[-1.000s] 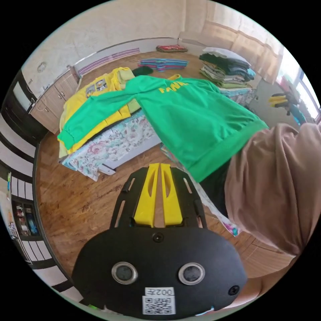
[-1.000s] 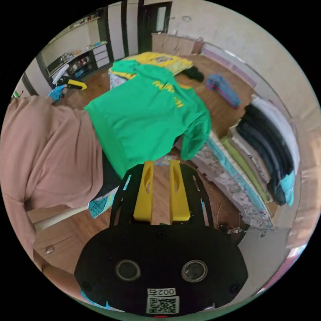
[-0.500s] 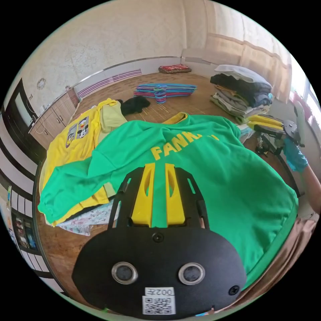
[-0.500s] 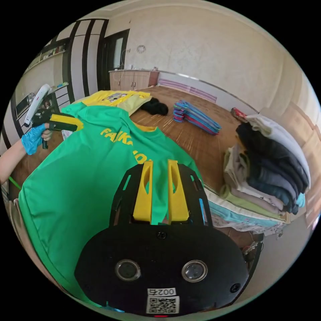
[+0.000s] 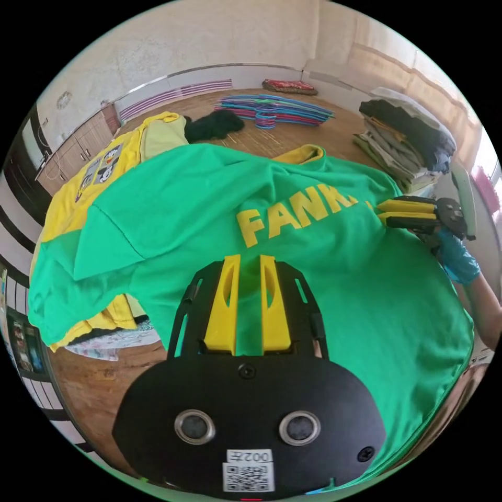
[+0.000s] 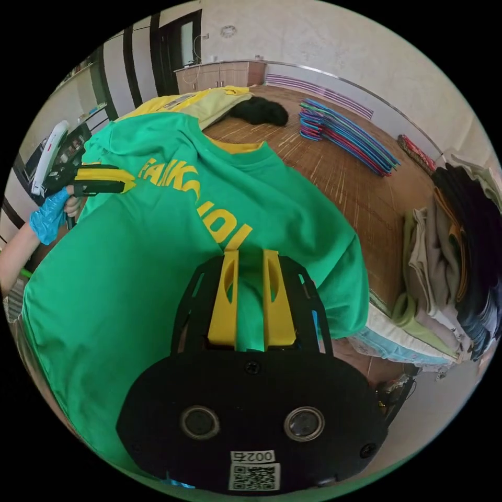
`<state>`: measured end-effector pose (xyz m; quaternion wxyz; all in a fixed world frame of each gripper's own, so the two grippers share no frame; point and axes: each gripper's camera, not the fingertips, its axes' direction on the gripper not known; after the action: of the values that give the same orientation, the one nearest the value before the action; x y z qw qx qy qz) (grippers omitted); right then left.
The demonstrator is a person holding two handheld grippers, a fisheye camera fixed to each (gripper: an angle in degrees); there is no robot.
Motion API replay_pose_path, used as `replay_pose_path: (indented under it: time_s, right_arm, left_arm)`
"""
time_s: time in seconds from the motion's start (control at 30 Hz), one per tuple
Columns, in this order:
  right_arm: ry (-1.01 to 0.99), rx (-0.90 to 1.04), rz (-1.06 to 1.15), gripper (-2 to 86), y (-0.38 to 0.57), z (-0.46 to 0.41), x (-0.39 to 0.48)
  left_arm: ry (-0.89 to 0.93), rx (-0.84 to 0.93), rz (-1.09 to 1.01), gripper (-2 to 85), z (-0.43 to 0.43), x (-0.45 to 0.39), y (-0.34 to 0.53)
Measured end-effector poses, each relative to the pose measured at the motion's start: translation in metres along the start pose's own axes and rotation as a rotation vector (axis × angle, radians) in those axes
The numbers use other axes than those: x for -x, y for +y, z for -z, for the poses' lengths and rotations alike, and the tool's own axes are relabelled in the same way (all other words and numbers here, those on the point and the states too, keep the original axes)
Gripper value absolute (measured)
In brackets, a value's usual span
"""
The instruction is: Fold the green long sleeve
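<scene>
The green long sleeve (image 5: pixel 314 282) lies spread front up, yellow letters across its chest, one sleeve hanging off the left edge. My left gripper (image 5: pixel 250 257) hovers open just below the letters, green cloth showing in the gap between its jaws. In the right gripper view the shirt (image 6: pixel 146 272) lies under my right gripper (image 6: pixel 251 252), which is open over the chest, near the end of the letters. The right gripper (image 5: pixel 380 213) reaches in by the letters, held by a blue-gloved hand (image 5: pixel 457 256). The left gripper (image 6: pixel 129 183) enters near the shirt's far shoulder.
A yellow garment (image 5: pixel 99 172) lies under the green sleeve at the left. Coloured hangers (image 5: pixel 277 104) and a black item (image 5: pixel 214 125) sit on the bamboo mat behind. A stack of folded clothes (image 6: pixel 455 251) stands at the right. Wood floor (image 5: pixel 99 376) lies below the edge.
Both cameras have swung from the floor side to above the shirt, which now lies close under them. My left jaws, nearly together a second ago, have parted. The person's body has left both views.
</scene>
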<state>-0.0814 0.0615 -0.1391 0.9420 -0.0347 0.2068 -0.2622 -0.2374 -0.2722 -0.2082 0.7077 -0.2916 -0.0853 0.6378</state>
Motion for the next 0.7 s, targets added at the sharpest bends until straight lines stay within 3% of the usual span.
replay_pose_path:
  time_s: [0.2,0.43,0.57,0.7]
  right_arm:
    - [0.332,-0.013,-0.021,0.1,-0.008,-0.018,-0.003]
    - [0.053,-0.083,-0.133,1.6,-0.018,-0.009,-0.053]
    - [0.003,-0.217,-0.147,8.3,-0.03,0.008,-0.071]
    - [0.01,-0.203,-0.12,10.9,-0.058,-0.013,-0.082]
  left_arm:
    - [-0.048,0.012,-0.027,1.9,0.006,-0.009,-0.018]
    - [-0.099,0.06,-0.059,2.2,0.021,-0.021,-0.043]
    - [-0.147,-0.022,-0.098,3.7,0.058,-0.025,-0.069]
    - [-0.287,-0.12,-0.118,9.4,0.086,-0.022,-0.105]
